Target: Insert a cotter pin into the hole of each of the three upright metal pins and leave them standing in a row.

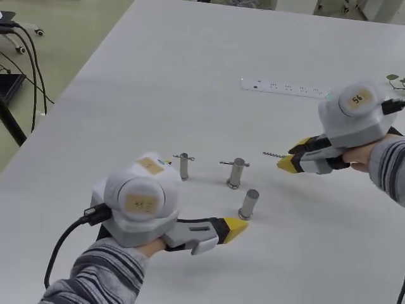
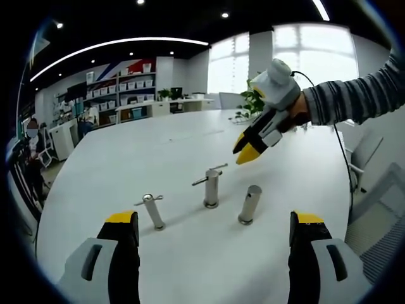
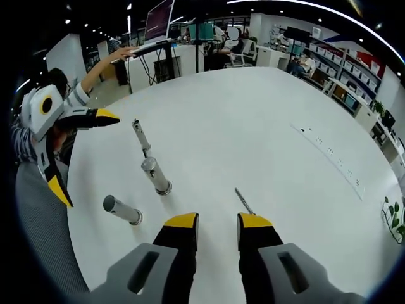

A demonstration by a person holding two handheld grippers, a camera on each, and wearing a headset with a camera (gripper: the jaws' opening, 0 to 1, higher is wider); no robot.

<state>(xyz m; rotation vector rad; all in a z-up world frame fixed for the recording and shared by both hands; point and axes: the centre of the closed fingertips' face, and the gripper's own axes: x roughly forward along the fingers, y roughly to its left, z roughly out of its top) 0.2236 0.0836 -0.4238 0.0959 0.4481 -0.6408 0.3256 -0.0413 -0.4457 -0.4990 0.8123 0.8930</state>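
Two upright pins, the first pin (image 1: 184,166) and the second pin (image 1: 236,173), already carried cotter pins; the third pin (image 1: 249,204) stood bare on the surface (image 1: 190,76). The right gripper (image 1: 286,163) fingers pinched the last cotter pin (image 1: 273,154) nearby; the left gripper (image 2: 214,218) fingers were spread wide.

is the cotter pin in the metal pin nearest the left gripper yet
Out: that metal pin has a bare top; the right gripper holds a cotter pin.
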